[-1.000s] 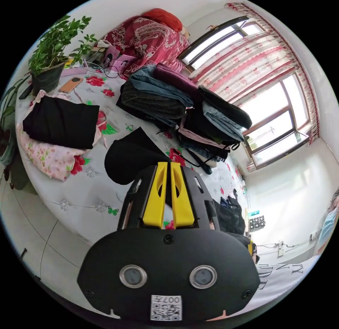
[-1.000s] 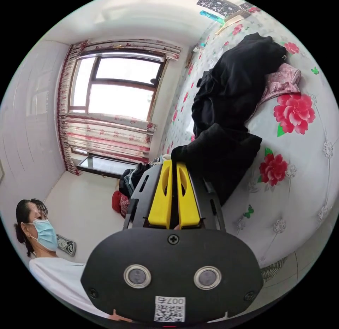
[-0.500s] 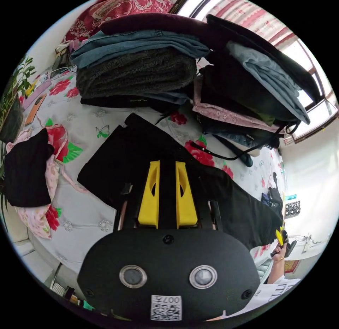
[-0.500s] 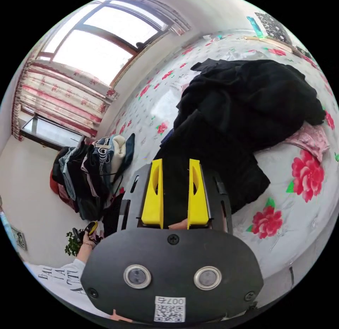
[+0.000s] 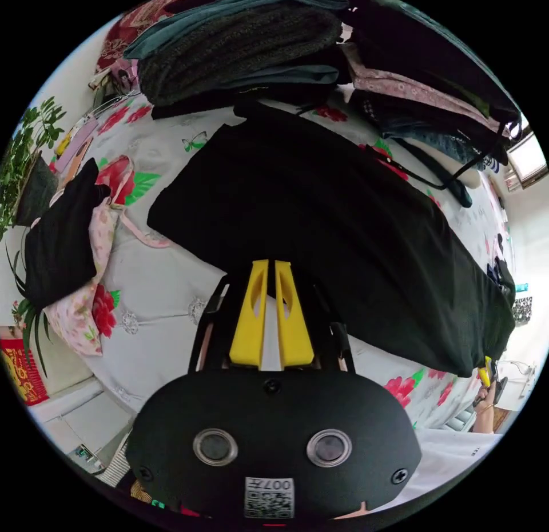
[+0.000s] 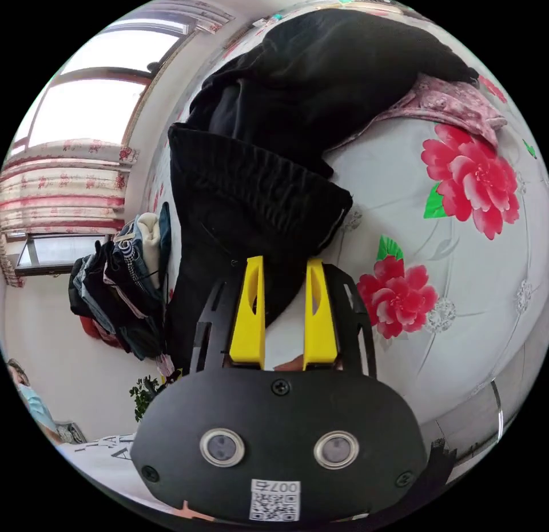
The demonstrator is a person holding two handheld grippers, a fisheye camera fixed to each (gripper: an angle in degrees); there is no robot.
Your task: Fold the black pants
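Pinching black pants (image 5: 343, 223), left gripper (image 5: 271, 266) nearly closed; right gripper (image 6: 284, 263) parted over them.

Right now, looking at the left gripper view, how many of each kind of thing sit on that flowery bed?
Black pants spread flat: 1
Stacks of folded clothes: 2
Small pile, black garment on pink floral cloth: 1
Potted plants: 1
Total: 5
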